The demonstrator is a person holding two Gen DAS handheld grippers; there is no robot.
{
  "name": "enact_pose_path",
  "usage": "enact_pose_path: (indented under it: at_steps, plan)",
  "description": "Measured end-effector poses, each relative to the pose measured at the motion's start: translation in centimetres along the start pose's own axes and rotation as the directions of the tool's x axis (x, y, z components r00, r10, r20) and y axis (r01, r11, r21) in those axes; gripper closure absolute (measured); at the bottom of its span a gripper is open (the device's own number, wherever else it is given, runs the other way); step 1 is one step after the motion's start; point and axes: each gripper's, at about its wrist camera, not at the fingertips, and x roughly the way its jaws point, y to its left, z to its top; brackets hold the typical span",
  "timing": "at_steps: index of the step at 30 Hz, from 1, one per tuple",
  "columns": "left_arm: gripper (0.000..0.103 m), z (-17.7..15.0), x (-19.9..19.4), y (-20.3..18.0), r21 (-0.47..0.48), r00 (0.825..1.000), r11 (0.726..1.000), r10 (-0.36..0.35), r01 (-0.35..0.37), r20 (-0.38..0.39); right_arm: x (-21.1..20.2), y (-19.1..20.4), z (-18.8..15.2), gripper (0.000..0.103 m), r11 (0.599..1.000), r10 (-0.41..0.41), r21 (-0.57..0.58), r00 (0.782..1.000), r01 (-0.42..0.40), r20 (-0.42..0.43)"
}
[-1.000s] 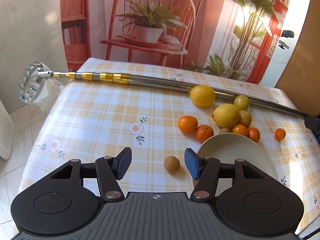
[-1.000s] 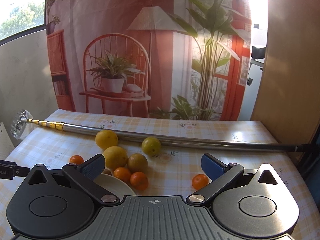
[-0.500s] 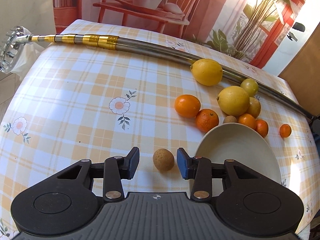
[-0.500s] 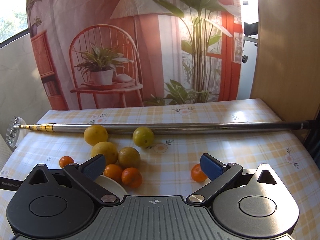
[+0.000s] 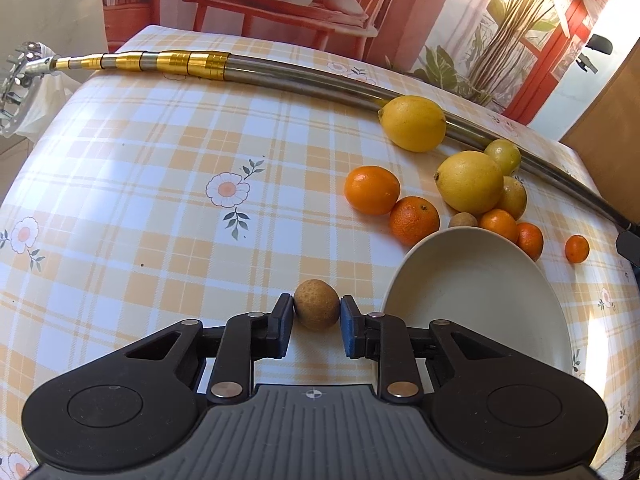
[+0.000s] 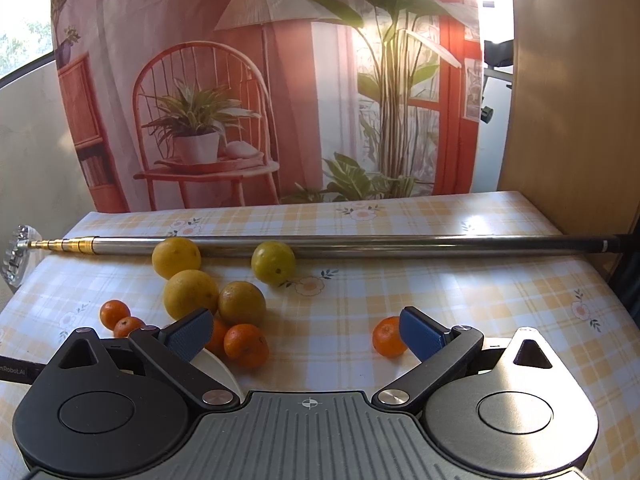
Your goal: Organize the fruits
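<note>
My left gripper [image 5: 316,322] jaws clamped on small brown fruit [image 5: 316,309] on desk [image 5: 160,184], beside cream bowl [image 5: 480,292]. Right gripper [image 6: 306,330] jaws wide apart, small orange [image 6: 387,337] near.

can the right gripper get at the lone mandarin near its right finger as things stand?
Probably yes. The right gripper is wide open, and the lone mandarin sits apart from the other fruit, just inside the right finger, which hides part of it. Only bare cloth surrounds it; a small shift right should centre it.
</note>
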Motion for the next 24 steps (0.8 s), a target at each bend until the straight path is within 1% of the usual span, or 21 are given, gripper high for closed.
enact_pose_path:
  at_steps: [5,9,12,14,15,17,20,21,23,24]
  plan:
    - [0.077,-0.4,-1.4,-0.2,0.021,0.997,0.999,0.037,-0.038,0.066,0.6,-0.5,-1.3,0.008,0.999,-0.015,-0.042,0.999,0.016,0.033]
    - [0.076,-0.4,-2.7,-0.5,0.032,0.99,0.997,0.063,-0.068,0.128,1.4,-1.4,-1.9,0.011,0.999,-0.016,-0.039,0.998,0.018,0.065]
    - [0.076,-0.4,-3.7,-1.0,0.047,0.981,0.995,0.074,-0.084,0.179,2.2,-2.5,-2.2,0.018,1.0,-0.022,-0.015,0.995,0.024,0.095]
    - [0.076,-0.4,-4.4,-1.6,0.063,0.973,0.994,0.078,-0.093,0.216,2.9,-3.0,-2.4,0.025,0.999,-0.028,-0.014,0.993,0.03,0.118]
    - [0.076,-0.4,-4.7,-1.9,0.07,0.97,0.993,0.079,-0.098,0.231,3.5,-3.3,-2.6,0.028,0.999,-0.034,-0.014,0.991,0.036,0.128]
    - [0.076,-0.5,-5.1,-2.5,0.083,0.961,0.991,0.078,-0.103,0.264,4.8,-3.8,-2.8,0.04,0.998,-0.063,-0.015,0.99,0.065,0.126]
    - [0.076,-0.6,-5.5,-3.3,0.097,0.954,0.991,0.064,-0.097,0.293,6.4,-4.3,-3.2,0.046,0.996,-0.086,-0.014,0.99,0.088,0.114]
    - [0.076,-0.6,-5.4,-3.5,0.101,0.954,0.991,0.057,-0.09,0.296,6.8,-4.3,-3.3,0.047,0.996,-0.085,-0.012,0.991,0.087,0.107]
    - [0.076,-0.8,-5.3,-3.9,0.107,0.954,0.991,0.046,-0.081,0.297,7.4,-4.4,-3.5,0.052,0.996,-0.09,-0.009,0.992,0.091,0.089]
    - [0.076,-0.9,-5.2,-4.0,0.112,0.953,0.991,0.04,-0.077,0.299,7.6,-4.3,-3.5,0.052,0.995,-0.1,-0.005,0.991,0.101,0.086]
